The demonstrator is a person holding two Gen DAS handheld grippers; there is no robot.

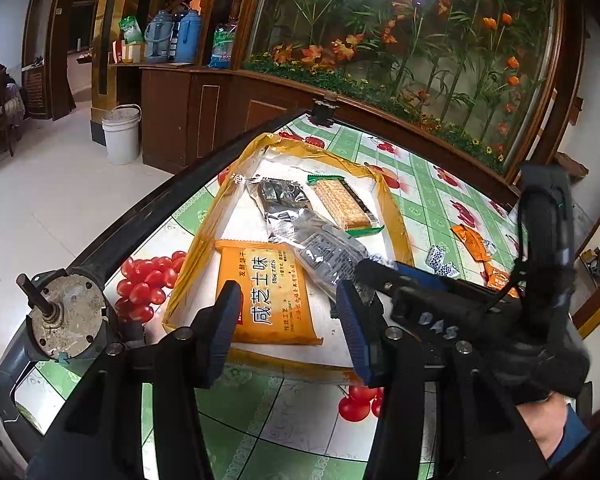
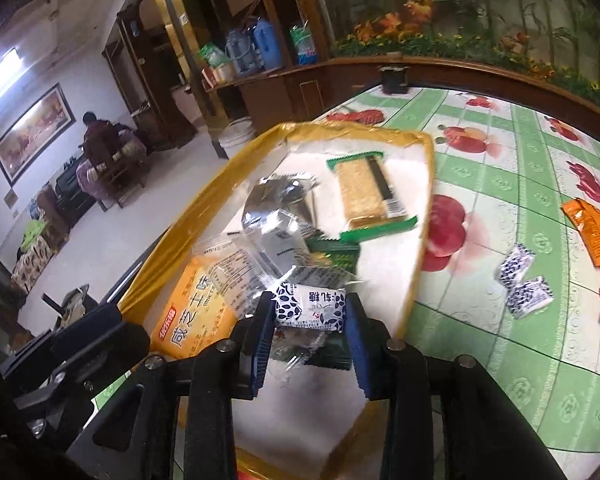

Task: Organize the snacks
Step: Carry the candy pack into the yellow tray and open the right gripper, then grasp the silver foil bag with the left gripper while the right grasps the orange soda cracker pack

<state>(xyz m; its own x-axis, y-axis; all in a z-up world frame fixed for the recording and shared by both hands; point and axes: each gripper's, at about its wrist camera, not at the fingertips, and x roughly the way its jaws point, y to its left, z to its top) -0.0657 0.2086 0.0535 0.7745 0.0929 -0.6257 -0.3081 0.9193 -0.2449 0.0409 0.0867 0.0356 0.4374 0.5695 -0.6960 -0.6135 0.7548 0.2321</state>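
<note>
Right gripper (image 2: 306, 312) is clamping a small white candy (image 2: 310, 308) with blue leaf print, hovering over the yellow-rimmed tray (image 2: 414, 216). Left gripper (image 1: 288, 312) is sitting apart, empty, above the orange biscuit pack (image 1: 264, 292) at the tray's near side.

The counter (image 1: 308, 432), covered in a green fruit-print cloth, carries a yellow-rimmed tray (image 1: 396, 216) at left; blue-white candies (image 1: 440, 261) and orange packets (image 1: 470, 242) lie right.

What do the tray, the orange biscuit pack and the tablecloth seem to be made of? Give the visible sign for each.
Tray: probably board or foam wrapped in glossy yellow tape; wrinkled shiny rim.
Orange biscuit pack: printed plastic film, slight sheen, crimped end.
Tablecloth: likely wipe-clean vinyl; smooth, glossy fruit print.
</note>
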